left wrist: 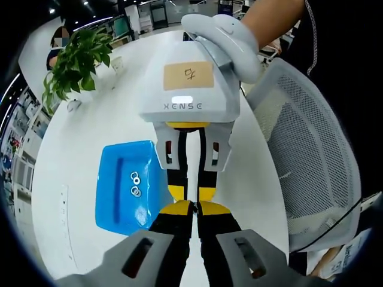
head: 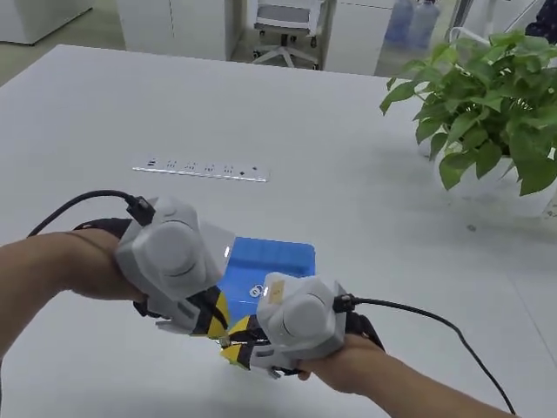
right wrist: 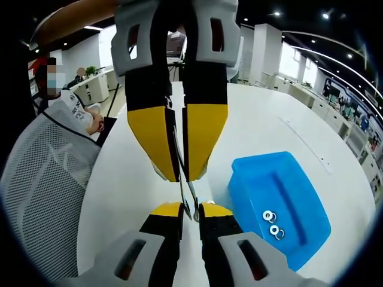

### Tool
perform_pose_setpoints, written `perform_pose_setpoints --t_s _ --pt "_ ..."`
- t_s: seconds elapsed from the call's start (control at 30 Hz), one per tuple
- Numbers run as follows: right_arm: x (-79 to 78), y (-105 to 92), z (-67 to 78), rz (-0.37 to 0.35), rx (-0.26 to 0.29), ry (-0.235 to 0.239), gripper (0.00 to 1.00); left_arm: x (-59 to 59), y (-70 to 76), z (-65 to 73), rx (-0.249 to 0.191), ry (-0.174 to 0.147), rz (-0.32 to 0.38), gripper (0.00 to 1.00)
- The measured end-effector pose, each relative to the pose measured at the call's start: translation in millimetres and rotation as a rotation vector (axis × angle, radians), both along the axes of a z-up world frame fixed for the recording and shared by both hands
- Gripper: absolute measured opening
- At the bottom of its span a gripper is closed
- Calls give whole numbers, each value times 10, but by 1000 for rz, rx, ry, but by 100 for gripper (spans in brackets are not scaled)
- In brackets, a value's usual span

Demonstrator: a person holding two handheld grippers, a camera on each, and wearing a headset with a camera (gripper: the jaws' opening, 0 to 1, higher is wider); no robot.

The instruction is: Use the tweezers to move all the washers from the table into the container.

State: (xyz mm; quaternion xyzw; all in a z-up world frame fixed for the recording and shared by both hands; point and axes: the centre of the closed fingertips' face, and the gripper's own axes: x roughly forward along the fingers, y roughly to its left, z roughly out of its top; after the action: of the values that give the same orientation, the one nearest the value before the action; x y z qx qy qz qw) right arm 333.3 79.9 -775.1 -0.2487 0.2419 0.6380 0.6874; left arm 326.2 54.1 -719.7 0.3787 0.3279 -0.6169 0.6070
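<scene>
My two grippers face each other tip to tip just above the table's near edge. The thin metal tweezers (right wrist: 179, 156) run between both pairs of yellow jaws. My left gripper (head: 216, 320) (left wrist: 193, 209) is shut on one part of them and my right gripper (head: 242, 341) (right wrist: 191, 211) on the end nearest its camera. Just behind the grippers lies the blue container (head: 283, 257) (left wrist: 116, 197) (right wrist: 299, 197). Two washers (left wrist: 136, 185) (right wrist: 272, 224) (head: 257, 290) rest inside it.
A white power strip (head: 200, 169) lies on the table beyond the container. A potted plant (head: 496, 113) stands at the right. A mesh-backed chair (left wrist: 311, 167) is near the table's front edge, and a seated person (right wrist: 66, 107) is further off.
</scene>
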Motion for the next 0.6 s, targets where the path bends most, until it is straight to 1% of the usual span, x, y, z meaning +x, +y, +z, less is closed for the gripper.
perform_pose_setpoints --t_s 0.4,0.5,0.6 --pt "27 24 -91 -1 -2 26 12 44 7 -96 17 20 -5 6" --pt "34 28 -104 -4 2 32 12 62 -9 -85 6 27 -1 6" --pt "40 34 -116 -5 2 36 12 65 -15 -85 7 33 -2 6"
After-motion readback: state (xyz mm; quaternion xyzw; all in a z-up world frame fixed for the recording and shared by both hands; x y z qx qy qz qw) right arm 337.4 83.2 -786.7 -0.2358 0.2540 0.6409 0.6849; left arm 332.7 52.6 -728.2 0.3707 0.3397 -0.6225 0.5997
